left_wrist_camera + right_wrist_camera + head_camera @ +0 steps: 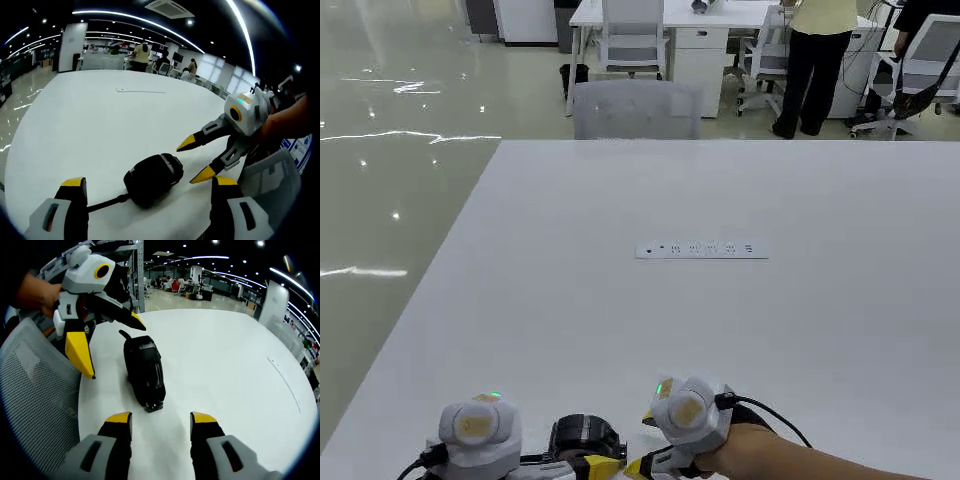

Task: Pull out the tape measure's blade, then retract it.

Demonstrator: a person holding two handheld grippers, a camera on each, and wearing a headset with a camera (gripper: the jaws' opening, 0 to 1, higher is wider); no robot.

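Looking along my left tongs (pixel 149 185), I see both jaws spread wide, with nothing in their grip. The black tape measure (pixel 153 177) lies on the white table (pixel 720 330) just past the yellow tips. It is in line with the gap between them and does not touch them. A black cord (pixel 102 203) runs from its case toward one jaw.

My right tongs (pixel 161 418) are spread wide too and hold nothing. The tape measure lies just ahead of their tips, and a small tab (pixel 154 407) sits on the end that faces them. The two pairs of tongs point at the tape measure from two sides, with their tips apart. A hand (pixel 752 455) holds the right tongs. A grey mesh chair (pixel 35 390) stands beside the left tongs.

Well past both tongs, a flat white power strip (pixel 701 250) lies in the middle of the table. Past the far edge stands a grey chair (pixel 636 110). Farther off, a person (pixel 815 60) stands by white desks (pixel 720 14).
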